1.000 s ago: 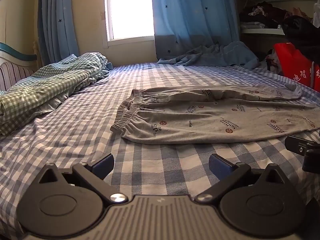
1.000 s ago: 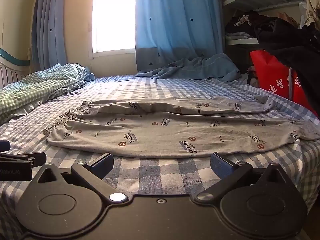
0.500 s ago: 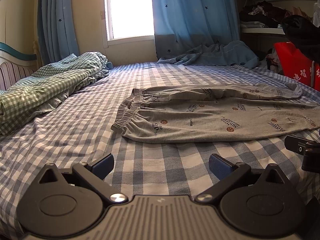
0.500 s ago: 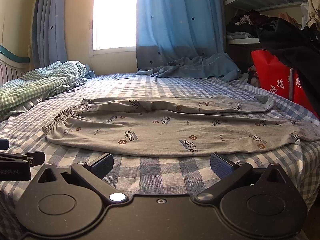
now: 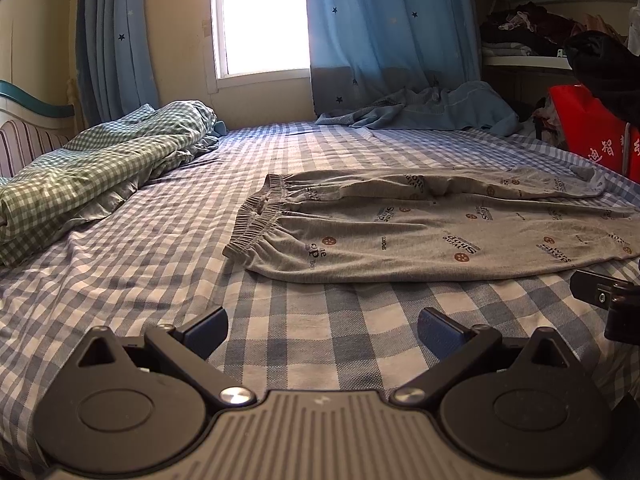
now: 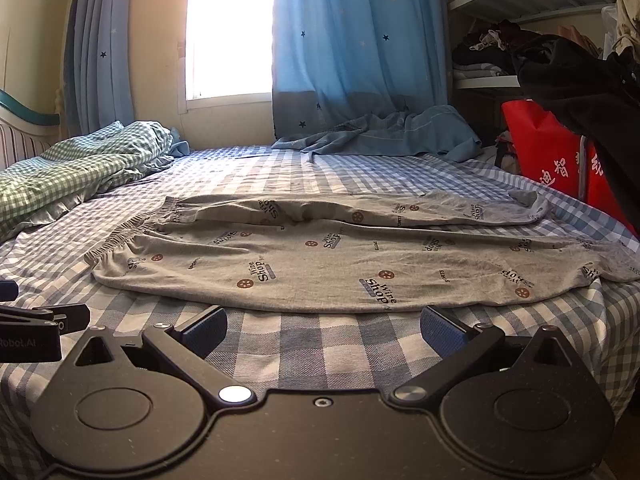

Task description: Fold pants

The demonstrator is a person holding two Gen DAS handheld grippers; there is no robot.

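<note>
Grey pajama pants (image 5: 420, 232) (image 6: 320, 256) are lying flat across the blue-and-white checked bed sheet (image 5: 160, 264) (image 6: 320, 344), elastic waistband (image 5: 256, 224) (image 6: 124, 236) pointing toward the left, legs running off to the right, the far leg lying partly folded against the near one. Print on the fabric is reading "Wine Shop" (image 6: 262, 270) in dark letters with small brown round dots beside it, repeating all over; smaller "SPORTS" marks are showing too, some upside down. The left gripper (image 5: 322, 326) is hovering low over the sheet just short of the pants' near edge, its blue-padded fingers (image 5: 206, 326) standing wide apart and holding nothing. The right gripper (image 6: 324, 326) is sitting likewise in front of the near edge, fingers (image 6: 442, 330) spread wide, nothing between them, tips just beside the fabric hem. In the right wrist view the left gripper's body (image 6: 30, 332) is showing at the left edge with partial lettering "Robot.AI"; in the left wrist view the right gripper (image 5: 608, 300) is peeking in at the right edge. A green checked quilt (image 5: 92, 172) (image 6: 68, 176) is bunching up at the left of the bed, a blue cloth (image 5: 432, 110) (image 6: 384, 132) is lying at the far end under star-print blue curtains (image 5: 384, 28) (image 6: 356, 36). A red bag (image 5: 596, 132) (image 6: 560, 160) with white Chinese characters, not fully readable, is standing at the right beside shelves (image 6: 532, 4) stacked with clothes.
</note>
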